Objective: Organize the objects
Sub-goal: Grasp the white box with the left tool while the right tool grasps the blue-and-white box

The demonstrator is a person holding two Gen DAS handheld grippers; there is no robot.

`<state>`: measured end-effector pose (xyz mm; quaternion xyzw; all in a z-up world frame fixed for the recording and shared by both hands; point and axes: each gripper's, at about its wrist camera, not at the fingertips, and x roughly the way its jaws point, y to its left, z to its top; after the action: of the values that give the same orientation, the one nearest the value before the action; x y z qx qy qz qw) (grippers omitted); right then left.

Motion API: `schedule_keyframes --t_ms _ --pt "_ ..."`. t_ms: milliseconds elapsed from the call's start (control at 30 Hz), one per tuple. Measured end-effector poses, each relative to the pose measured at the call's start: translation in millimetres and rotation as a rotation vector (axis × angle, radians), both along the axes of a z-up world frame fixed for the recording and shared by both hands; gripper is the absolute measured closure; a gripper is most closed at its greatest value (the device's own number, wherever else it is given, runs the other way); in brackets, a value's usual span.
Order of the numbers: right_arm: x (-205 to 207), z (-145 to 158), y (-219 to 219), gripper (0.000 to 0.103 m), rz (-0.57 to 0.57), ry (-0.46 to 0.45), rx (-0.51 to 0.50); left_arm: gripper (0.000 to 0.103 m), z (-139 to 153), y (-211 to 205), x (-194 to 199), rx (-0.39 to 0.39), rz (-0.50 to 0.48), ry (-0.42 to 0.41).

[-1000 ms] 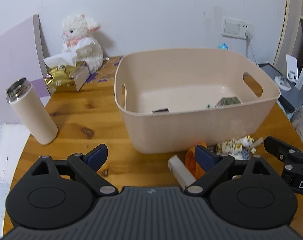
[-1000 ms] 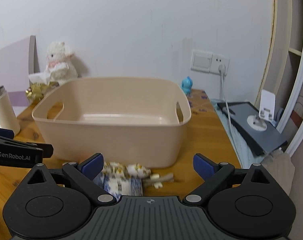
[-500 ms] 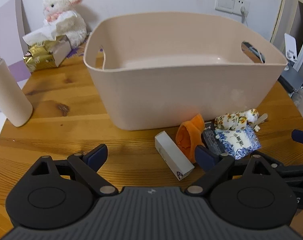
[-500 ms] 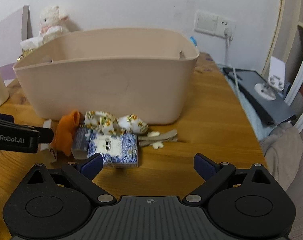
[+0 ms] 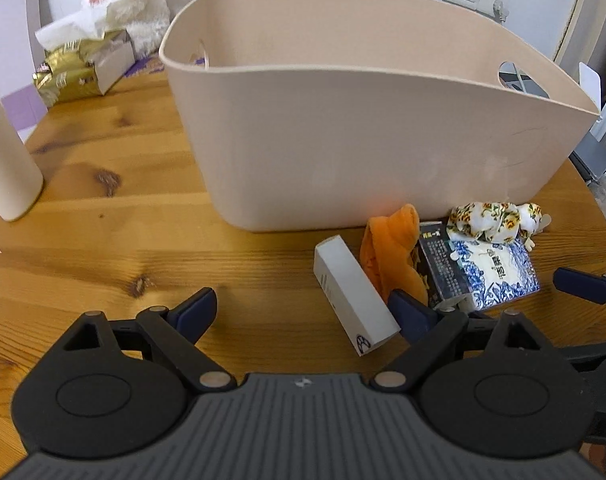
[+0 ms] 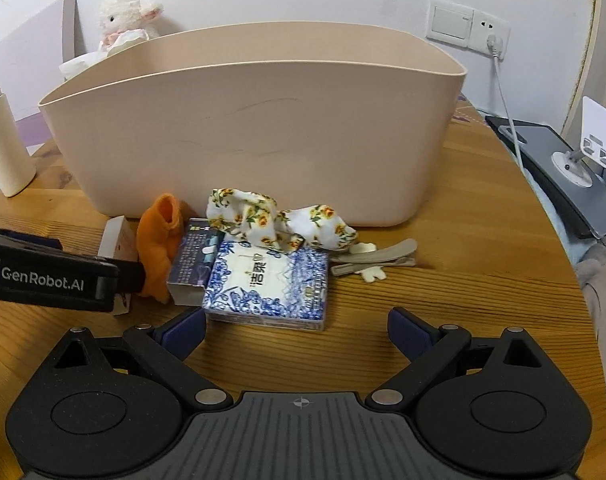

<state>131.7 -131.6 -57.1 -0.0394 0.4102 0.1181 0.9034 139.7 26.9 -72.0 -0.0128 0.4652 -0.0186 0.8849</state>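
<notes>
On the wooden table (image 5: 103, 240) stands a large beige tub (image 5: 363, 148), the biggest thing here, with a small heap of items lying against its near wall. Left of it stand a cream flask (image 5: 3, 160) and, farther back, a white plush lamb (image 5: 123, 12) behind a gold tissue box (image 5: 83, 68). Both grippers sit low before the heap, jaws apart and holding nothing: the left gripper (image 5: 303, 308) next to the white box (image 5: 353, 294), the right gripper (image 6: 297, 328) just short of the blue-patterned tissue pack (image 6: 267, 284). Between these lie an orange cloth (image 6: 159, 240) and a dark box (image 6: 193, 264). A floral cloth (image 6: 279, 224) rests on the pack's far edge, touching the tub. Beige hair clips (image 6: 375, 258) lie rightmost.
</notes>
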Motion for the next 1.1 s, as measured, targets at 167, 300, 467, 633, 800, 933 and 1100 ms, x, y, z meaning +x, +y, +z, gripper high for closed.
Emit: schedule_keyframes --t_ms 167,300,467,633,800,933,1100 --pt "4 -2 2 0.007 -0.008 0.002 0.021 0.017 -1 1 -3 -0.019 -0.005 0.001" --pt "3 -2 5 0.021 -0.006 -0.017 0.014 0.035 2 2 -4 -0.03 -0.016 -0.005" --pt "0 2 4 0.043 -0.004 -0.024 0.016 0.057 4 1 -9 -0.032 -0.052 -0.004" --pt "-6 3 1 0.043 -0.002 -0.018 0.022 0.085 3 0 -17 -0.005 -0.086 -0.006" --pt "-17 7 -1 0.043 0.003 -0.013 0.032 0.088 3 1 -25 -0.016 -0.101 0.001" --pt "-27 15 -5 0.043 0.009 -0.02 0.045 0.088 8 2 -32 -0.016 -0.107 -0.014" --pt "-41 31 -8 0.043 0.01 -0.053 0.056 0.088 23 2 -43 -0.019 -0.109 -0.051"
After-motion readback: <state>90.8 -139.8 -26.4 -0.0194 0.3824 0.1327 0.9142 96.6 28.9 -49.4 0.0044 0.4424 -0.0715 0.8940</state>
